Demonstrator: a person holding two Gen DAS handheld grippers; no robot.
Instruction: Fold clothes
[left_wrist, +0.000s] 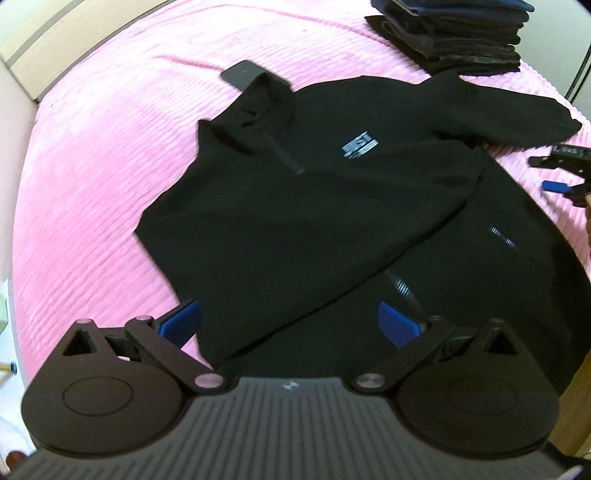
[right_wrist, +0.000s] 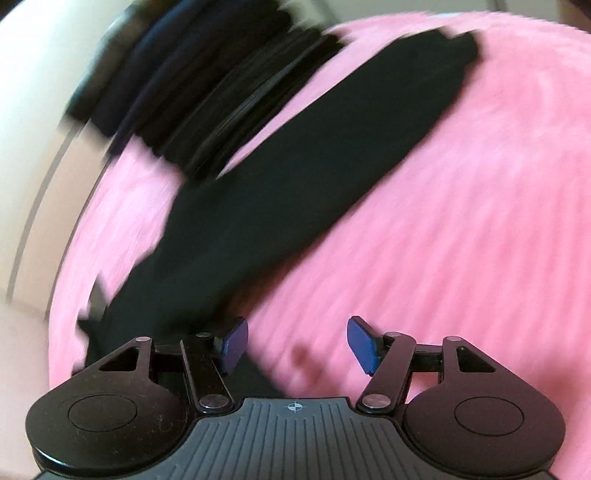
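A black zip-neck pullover (left_wrist: 295, 206) with a small grey chest logo lies spread on the pink bedspread (left_wrist: 96, 192). Its left side is folded across the body, and one sleeve (left_wrist: 517, 110) stretches out to the right. My left gripper (left_wrist: 290, 323) hovers open above the pullover's hem, blue pads wide apart, nothing between them. In the right wrist view the outstretched black sleeve (right_wrist: 295, 192) runs diagonally over the pink cover. My right gripper (right_wrist: 297, 345) is open just beside the sleeve's near end, holding nothing. The right gripper (left_wrist: 557, 177) also shows at the left wrist view's right edge.
A stack of folded dark clothes (left_wrist: 454, 33) sits at the far right of the bed, blurred as the stack (right_wrist: 207, 85) in the right wrist view. A dark flat phone-like object (left_wrist: 240, 75) lies by the collar. The headboard and wall border the bed on the left.
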